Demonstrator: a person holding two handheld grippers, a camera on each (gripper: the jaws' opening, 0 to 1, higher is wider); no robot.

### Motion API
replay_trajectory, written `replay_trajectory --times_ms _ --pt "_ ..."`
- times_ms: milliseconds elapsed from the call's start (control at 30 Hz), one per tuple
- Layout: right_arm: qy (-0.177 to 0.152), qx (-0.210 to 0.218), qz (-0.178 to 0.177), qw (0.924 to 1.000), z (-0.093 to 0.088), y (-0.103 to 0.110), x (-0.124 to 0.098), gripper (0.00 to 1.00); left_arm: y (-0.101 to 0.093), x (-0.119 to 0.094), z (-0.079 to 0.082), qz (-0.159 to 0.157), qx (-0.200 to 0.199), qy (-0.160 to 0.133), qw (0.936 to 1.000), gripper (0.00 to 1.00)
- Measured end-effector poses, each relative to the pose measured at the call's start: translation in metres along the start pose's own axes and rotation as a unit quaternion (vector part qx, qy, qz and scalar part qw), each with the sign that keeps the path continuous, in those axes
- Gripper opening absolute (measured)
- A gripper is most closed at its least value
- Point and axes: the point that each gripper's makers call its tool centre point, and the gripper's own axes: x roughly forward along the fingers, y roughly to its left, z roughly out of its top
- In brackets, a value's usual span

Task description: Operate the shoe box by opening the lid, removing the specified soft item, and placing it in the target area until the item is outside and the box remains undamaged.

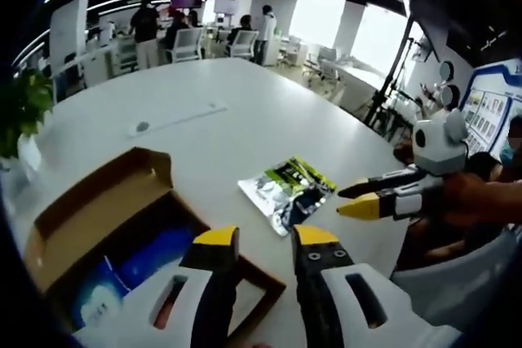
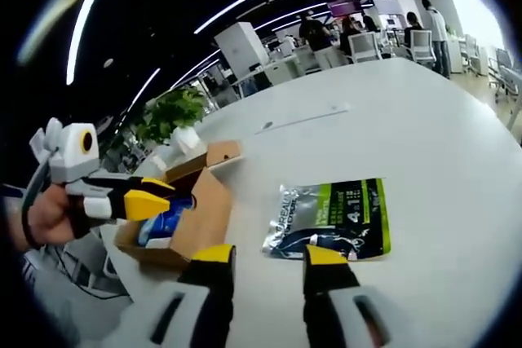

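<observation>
While the packet lies clear beside the open box, both tongs stand apart.

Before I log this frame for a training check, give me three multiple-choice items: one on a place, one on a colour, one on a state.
1. Where does the silver and green packet lie?
A. inside the box
B. on the white table
C. between a tool's tips

2. What colour are the tool tips?
A. yellow
B. red
C. green

3. The cardboard shoe box is:
A. taped shut
B. crushed flat
C. open

Answers: B, the packet rests flat on the table beside the box; A, the left tool and right tool have yellow tips; C, its lid is folded back.
</observation>
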Motion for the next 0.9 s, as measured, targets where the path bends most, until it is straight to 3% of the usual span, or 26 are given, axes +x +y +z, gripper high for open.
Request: replay_trajectory --times_ms 300,900 --pt "-0.001 -0.009 0.008 0.9999 0.006 0.013 0.005 0.30 0.002 -0.020 -0.005 0.000 -0.005 -0.013 0.9999 0.28" --pt "0.009 -0.033 0.041 0.9986 0.007 0.054 0.021 0.30 0.040 -0.050 -0.017 0.029 -0.029 -0.027 0.9988 0.28"
